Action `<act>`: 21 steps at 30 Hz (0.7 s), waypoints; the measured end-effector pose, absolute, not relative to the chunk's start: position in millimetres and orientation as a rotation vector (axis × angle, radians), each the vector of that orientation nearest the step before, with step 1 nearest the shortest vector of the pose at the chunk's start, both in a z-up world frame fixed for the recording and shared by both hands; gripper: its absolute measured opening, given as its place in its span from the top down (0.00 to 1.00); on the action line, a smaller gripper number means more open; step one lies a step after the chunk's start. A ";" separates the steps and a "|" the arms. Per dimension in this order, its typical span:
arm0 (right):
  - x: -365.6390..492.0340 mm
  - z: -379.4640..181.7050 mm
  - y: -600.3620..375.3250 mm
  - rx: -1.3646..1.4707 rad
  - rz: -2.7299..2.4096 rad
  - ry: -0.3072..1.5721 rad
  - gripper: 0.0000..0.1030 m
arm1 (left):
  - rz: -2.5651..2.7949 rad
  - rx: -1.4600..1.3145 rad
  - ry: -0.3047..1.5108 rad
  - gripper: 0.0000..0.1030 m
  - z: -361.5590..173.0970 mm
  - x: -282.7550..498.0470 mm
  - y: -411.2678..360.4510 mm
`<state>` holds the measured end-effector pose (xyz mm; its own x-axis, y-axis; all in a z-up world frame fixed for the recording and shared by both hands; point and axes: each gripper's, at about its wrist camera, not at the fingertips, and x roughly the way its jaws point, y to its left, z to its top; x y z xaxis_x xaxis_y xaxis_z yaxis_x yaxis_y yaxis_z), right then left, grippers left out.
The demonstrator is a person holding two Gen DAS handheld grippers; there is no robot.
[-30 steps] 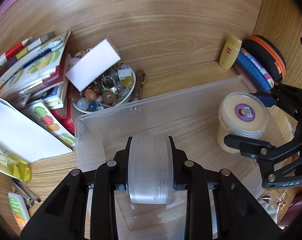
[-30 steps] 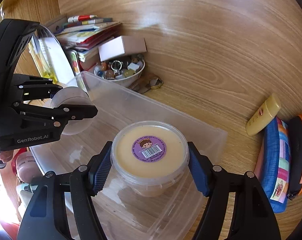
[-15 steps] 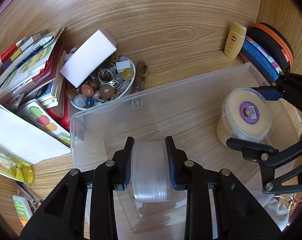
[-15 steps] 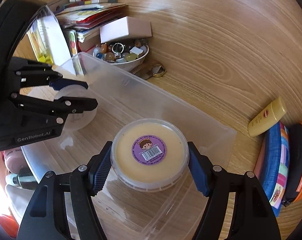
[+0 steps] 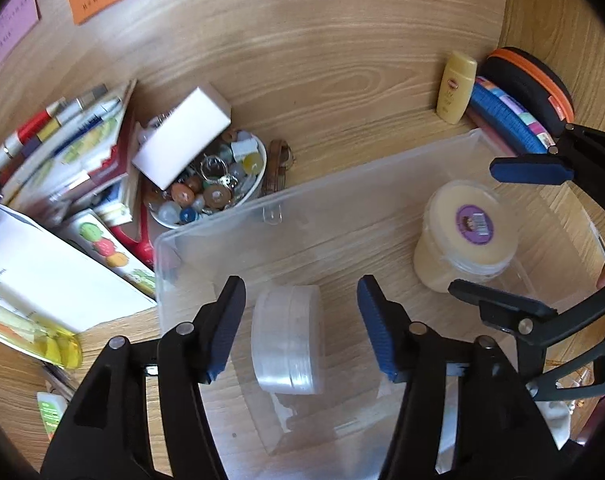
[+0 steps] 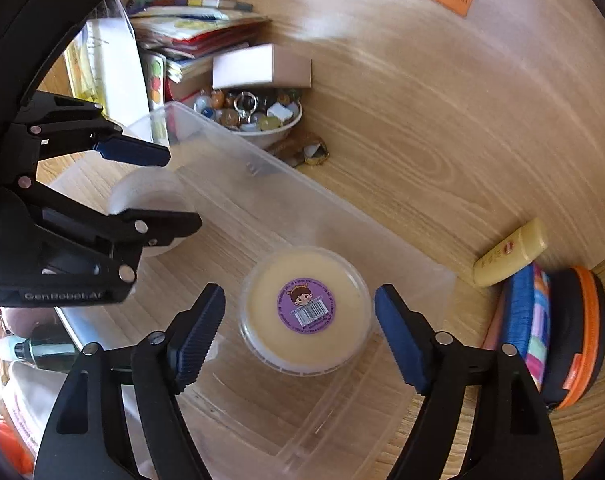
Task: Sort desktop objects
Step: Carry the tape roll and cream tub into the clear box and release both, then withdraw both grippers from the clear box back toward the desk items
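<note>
Inside one clear bin [image 5: 342,184] on the table sit two containers: a frosted jar [image 5: 288,338] between the opening left gripper [image 5: 300,326], untouched, and a yellow tub [image 6: 306,310] between the opening right gripper [image 6: 298,334], also free.

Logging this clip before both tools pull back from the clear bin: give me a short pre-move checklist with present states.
1. Left tool clear of the frosted jar: ok, jaws opening, gaps both sides.
2. Right tool clear of the yellow tub: ok, jaws opening.
3. Both containers inside the clear bin: ok.
4. Tub upright, lid on: ok.
5. Frosted jar settled: cannot tell, it lies on its side.
</note>
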<state>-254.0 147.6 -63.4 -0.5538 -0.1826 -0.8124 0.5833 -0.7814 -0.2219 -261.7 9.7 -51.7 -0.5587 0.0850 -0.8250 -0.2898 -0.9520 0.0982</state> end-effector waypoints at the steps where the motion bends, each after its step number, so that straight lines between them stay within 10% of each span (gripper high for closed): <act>1: -251.6 -61.1 147.6 1.136 -2.345 0.674 0.26 | 2.588 -1.336 0.334 0.44 -48.9 -258.3 9.8; 21: -187.0 -3.2 176.3 0.970 -2.520 0.625 0.20 | 2.767 -1.075 0.370 0.08 16.8 -173.6 9.1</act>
<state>-187.0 176.3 -3.2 -0.6956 -0.1758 -0.6965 0.4810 -0.8342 -0.2698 -173.6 9.1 16.8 -0.7318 0.0501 -0.6797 -0.2267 -0.9584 0.1735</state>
